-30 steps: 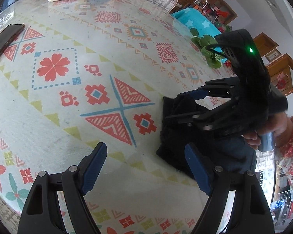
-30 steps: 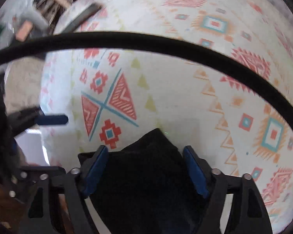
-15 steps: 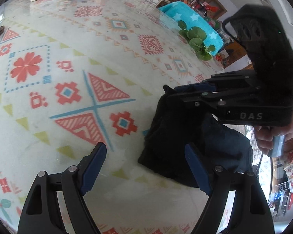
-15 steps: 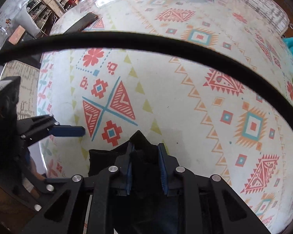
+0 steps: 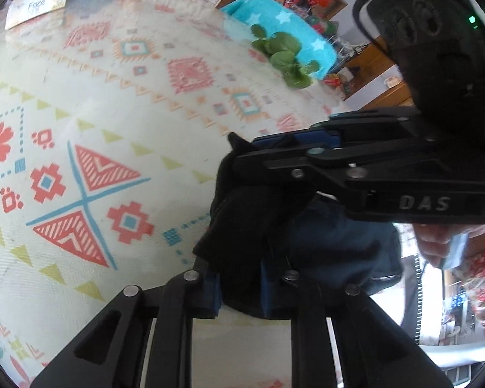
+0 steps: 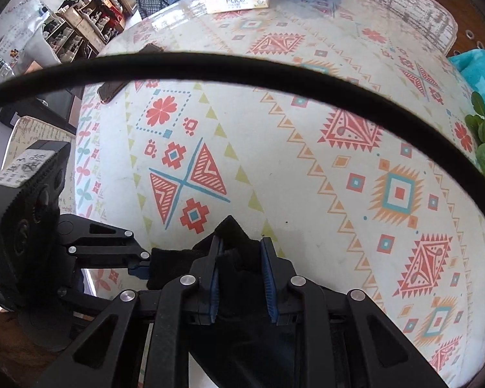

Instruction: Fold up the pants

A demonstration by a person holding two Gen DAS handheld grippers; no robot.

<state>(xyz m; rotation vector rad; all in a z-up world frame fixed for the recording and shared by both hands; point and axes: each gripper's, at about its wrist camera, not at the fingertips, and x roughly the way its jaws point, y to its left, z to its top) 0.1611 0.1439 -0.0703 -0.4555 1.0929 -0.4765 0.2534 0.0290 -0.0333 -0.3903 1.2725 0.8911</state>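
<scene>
Both claws pinch the dark pants (image 5: 242, 226) at the patterned counter (image 5: 113, 97) edge, the left claw (image 5: 239, 287) having just closed, the right claw (image 6: 241, 274) gripping alongside, seemingly to spread them.

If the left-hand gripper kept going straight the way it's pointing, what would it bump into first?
It already has the dark pants pinched in its jaws. Pushing the left gripper straight on, it would probably meet the right gripper, which grips the same cloth just ahead, before the patterned tablecloth. Depth is hard to judge here.
</scene>
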